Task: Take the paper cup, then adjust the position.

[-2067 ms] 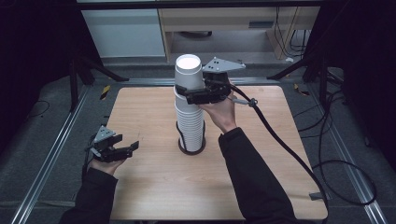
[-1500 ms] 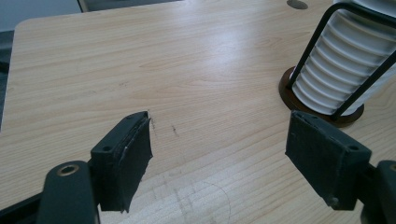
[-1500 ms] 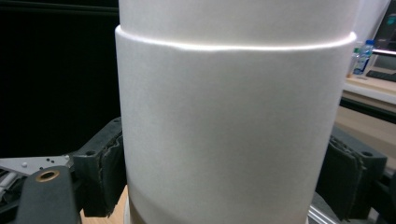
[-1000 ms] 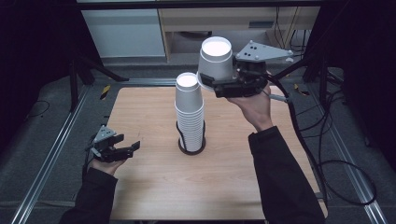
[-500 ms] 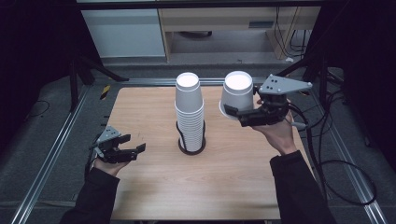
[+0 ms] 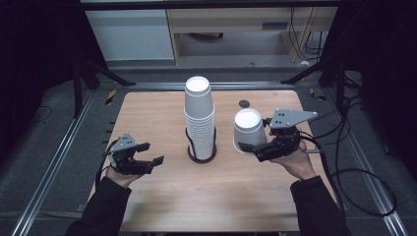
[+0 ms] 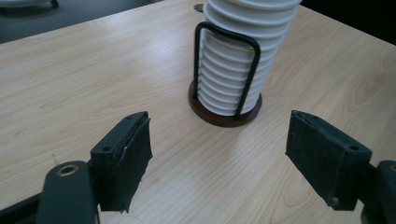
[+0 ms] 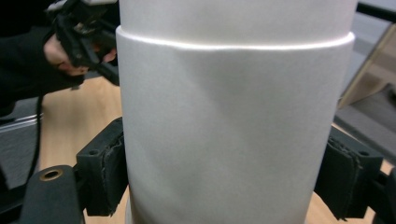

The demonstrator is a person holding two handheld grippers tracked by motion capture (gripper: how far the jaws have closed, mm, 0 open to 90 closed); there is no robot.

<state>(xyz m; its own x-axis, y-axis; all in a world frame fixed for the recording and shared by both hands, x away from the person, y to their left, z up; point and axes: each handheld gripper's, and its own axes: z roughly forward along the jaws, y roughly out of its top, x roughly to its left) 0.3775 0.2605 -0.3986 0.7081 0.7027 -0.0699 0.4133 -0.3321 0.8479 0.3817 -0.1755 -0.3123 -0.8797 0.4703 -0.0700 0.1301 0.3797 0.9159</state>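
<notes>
Paper cup (image 6: 247,130): plain white, no print. Cup stack (image 6: 199,115): white, ribbed with fine rim lines. Stack holder (image 6: 201,153): dark brown base, black wire loop. Counter (image 6: 157,105): pale wood with light grain. Small disc (image 6: 244,103) near far edge: black. Left gripper (image 6: 147,155) and right gripper (image 6: 255,147): black jaws, grey top plates. Sleeves (image 6: 105,206): black.

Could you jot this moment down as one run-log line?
right gripper: shut on paper cup, upside down | left gripper: open | cup stack: in holder

You have: two grippers, left gripper (image 6: 145,162), right gripper (image 6: 255,150); one loose cup (image 6: 247,131); one cup stack (image 6: 199,115); one holder (image 6: 201,153); one table (image 6: 147,113).
</notes>
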